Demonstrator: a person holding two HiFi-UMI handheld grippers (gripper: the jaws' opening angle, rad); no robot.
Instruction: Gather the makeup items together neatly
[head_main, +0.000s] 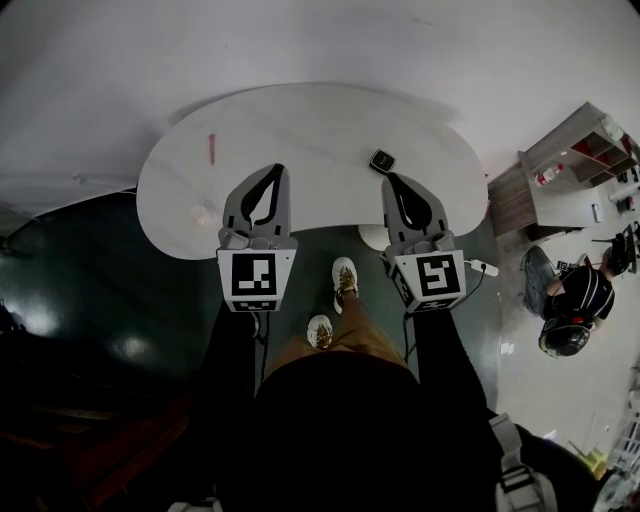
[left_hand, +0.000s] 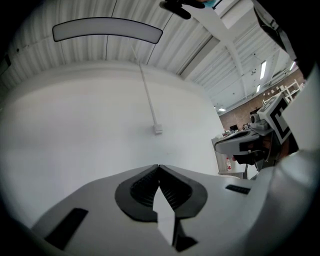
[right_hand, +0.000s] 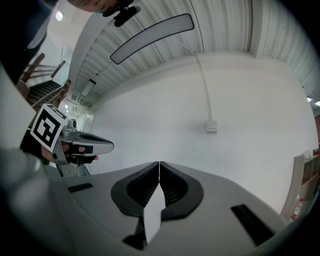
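In the head view a white kidney-shaped table (head_main: 320, 130) carries a slim red stick (head_main: 211, 146) at its left, a small pale round item (head_main: 203, 216) near its front left edge, and a dark square compact (head_main: 382, 160) right of centre. My left gripper (head_main: 277, 168) hangs over the table's front, shut and empty. My right gripper (head_main: 388, 178) is shut too, its tips just short of the compact. Both gripper views look level at a white wall, with the left gripper's (left_hand: 158, 166) and right gripper's (right_hand: 159, 163) jaws closed tip to tip; the table is hidden in them.
A person's shoes (head_main: 343, 280) stand on the dark floor under the table. A white power strip (head_main: 482, 267) lies at the right. Brown shelving (head_main: 575, 160) and a seated person (head_main: 570, 300) are further right. A wall socket (right_hand: 211, 126) is on the wall.
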